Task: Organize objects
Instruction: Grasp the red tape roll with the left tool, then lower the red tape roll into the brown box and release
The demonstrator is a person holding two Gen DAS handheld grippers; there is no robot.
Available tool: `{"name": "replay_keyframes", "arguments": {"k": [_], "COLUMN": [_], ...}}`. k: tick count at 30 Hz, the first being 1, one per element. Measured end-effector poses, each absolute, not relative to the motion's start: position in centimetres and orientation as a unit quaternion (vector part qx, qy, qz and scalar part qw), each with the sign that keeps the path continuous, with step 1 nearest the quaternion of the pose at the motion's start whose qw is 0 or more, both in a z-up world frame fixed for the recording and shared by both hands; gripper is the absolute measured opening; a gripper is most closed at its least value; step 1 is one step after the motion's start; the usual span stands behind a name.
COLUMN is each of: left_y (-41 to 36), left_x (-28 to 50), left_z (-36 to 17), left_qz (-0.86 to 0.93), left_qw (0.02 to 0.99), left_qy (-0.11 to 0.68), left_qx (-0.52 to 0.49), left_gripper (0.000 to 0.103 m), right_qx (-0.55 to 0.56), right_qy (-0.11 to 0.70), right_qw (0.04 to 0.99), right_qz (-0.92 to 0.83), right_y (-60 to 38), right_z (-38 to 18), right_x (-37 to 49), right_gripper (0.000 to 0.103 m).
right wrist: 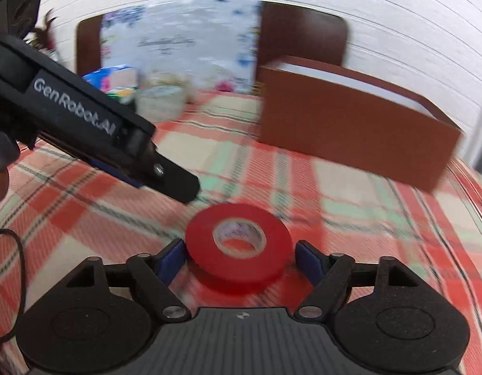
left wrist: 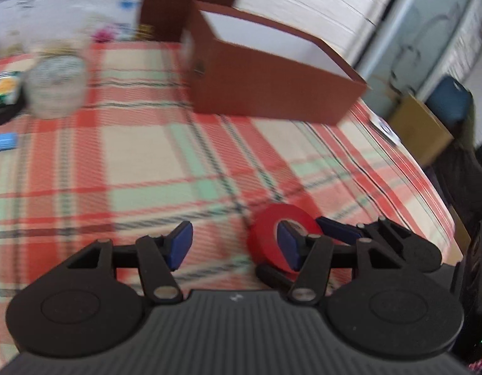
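In the lower middle of the right wrist view the red tape roll [right wrist: 239, 245] lies flat on the checked surface [right wrist: 350, 215] between the wide, not touching fingers of the right gripper [right wrist: 239, 261], while the left gripper [left wrist: 234, 245] stands open with nothing inside, the brown box [right wrist: 350, 125] at upper right.

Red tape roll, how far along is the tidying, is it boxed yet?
Nothing looks done yet. The red tape roll lies flat on the tablecloth, between the pads of the open right gripper, not gripped. The left gripper is empty. Left, likely: tape into the brown box, then the jar.
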State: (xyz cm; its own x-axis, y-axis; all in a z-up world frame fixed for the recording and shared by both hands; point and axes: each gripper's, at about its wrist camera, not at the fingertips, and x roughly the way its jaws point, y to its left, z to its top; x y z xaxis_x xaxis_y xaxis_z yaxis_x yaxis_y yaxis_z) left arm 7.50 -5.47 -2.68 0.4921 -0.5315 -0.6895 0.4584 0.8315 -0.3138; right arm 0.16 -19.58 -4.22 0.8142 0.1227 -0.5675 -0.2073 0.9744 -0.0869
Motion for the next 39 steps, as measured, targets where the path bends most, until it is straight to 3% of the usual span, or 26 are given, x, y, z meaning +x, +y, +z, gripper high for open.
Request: {"name": "replay_keyframes", "arguments": {"k": [7, 10, 18, 26, 39], "left_y": [-8.4, -8.5, -10.9, -16.5, -22.0], "left_x": [7.8, 8.1, 9.7, 16.7, 27.2], "left_z": [-4.3, -4.4, 1.1, 7.9, 5.5], "left_qz": [-0.276, -0.281, -0.288, -0.302, -0.297], "left_qw": [0.85, 0.845, 0.871, 0.899, 0.889], "left_qy": [0.448, 0.453, 0.398, 0.315, 0.348], "left_qx": [-0.02, -0.036, -0.019, -0.005, -0.016], "left_gripper": [0.061, 0.033, 0.033, 0.033, 0.033], "right_qx": [-0.071, -0.073, -0.067, -0.088, -0.067], "right_qy": [0.282, 0.282, 0.197, 0.117, 0.156], "right_qw": [0.952, 0.95, 0.974, 0.988, 0.985], "right_qz": [0.094, 0.112, 0.093, 0.051, 0.006], "right_y": [-20.5, -20.4, -22.2, -25.9, -30.3], "right_z": [-4.8, -4.8, -1.1, 4.1, 2.4], "right_x": [-0.6, 0.0, 1.0, 9.4, 21.0], "right_gripper": [0.077, 0.07, 0.07, 0.07, 0.07]}}
